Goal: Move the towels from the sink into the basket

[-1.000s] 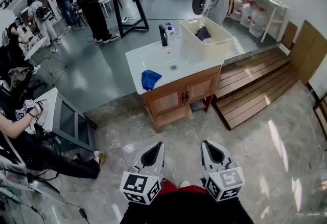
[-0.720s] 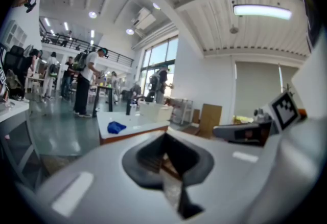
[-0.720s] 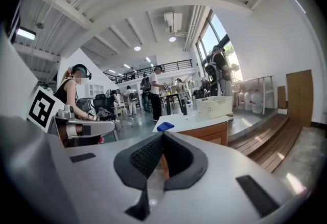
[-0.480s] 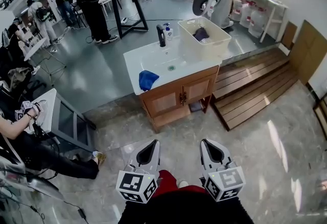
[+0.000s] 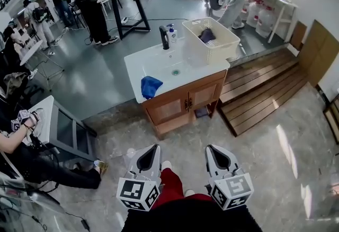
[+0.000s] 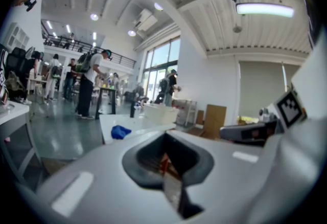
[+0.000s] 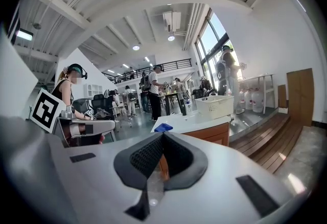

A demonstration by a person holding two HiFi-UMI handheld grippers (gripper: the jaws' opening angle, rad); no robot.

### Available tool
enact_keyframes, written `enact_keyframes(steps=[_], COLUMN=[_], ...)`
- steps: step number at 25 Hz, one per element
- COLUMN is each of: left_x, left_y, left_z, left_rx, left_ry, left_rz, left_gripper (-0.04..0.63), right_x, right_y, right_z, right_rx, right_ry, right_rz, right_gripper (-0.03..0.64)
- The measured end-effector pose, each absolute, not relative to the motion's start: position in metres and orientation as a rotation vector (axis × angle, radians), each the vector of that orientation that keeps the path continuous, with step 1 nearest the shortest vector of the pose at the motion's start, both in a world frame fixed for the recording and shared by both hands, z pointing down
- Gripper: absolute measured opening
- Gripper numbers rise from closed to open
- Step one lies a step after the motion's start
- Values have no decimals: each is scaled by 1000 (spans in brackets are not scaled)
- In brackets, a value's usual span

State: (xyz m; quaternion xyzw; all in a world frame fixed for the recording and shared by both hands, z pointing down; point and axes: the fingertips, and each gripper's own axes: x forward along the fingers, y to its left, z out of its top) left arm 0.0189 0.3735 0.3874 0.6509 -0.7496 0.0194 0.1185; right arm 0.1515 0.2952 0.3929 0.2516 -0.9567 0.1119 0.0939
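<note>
Both grippers hang low over the stone floor, well short of the sink (image 5: 159,61) and its wooden cabinet (image 5: 180,104). The left gripper (image 5: 150,155) has its jaws pressed together with nothing between them. The right gripper (image 5: 219,155) is the same, closed and empty. Both point toward the sink.

A crumpled blue towel (image 5: 150,87) lies at the front left of the sink, left of the drain. Whether it sits in the bowl or on the rim is not clear.

A white basket (image 5: 226,44) stands on the right end of the sink top, and a dark towel (image 5: 206,35) lies inside it. A black tap (image 5: 164,37) stands at the back of the sink, with a soap bottle (image 5: 171,32) just beside it, between the tap and the basket.

Wooden steps (image 5: 259,93) run to the right of the sink.
</note>
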Motion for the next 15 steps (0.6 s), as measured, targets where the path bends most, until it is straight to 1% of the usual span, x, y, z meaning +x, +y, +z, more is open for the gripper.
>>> enact_keyframes(steps=[7, 15], left_x=[-21, -81], left_y=[347, 310], left_z=[400, 408], left_rx=[1895, 1892], left_ry=[-2170, -2147], left_rz=[78, 90], left_gripper=[5, 5], right_x=[117, 56], right_y=[267, 234], right_z=[399, 402], right_rx=[775, 779], right_ry=[-2821, -2801], right_rz=[345, 352], right_gripper=[8, 8])
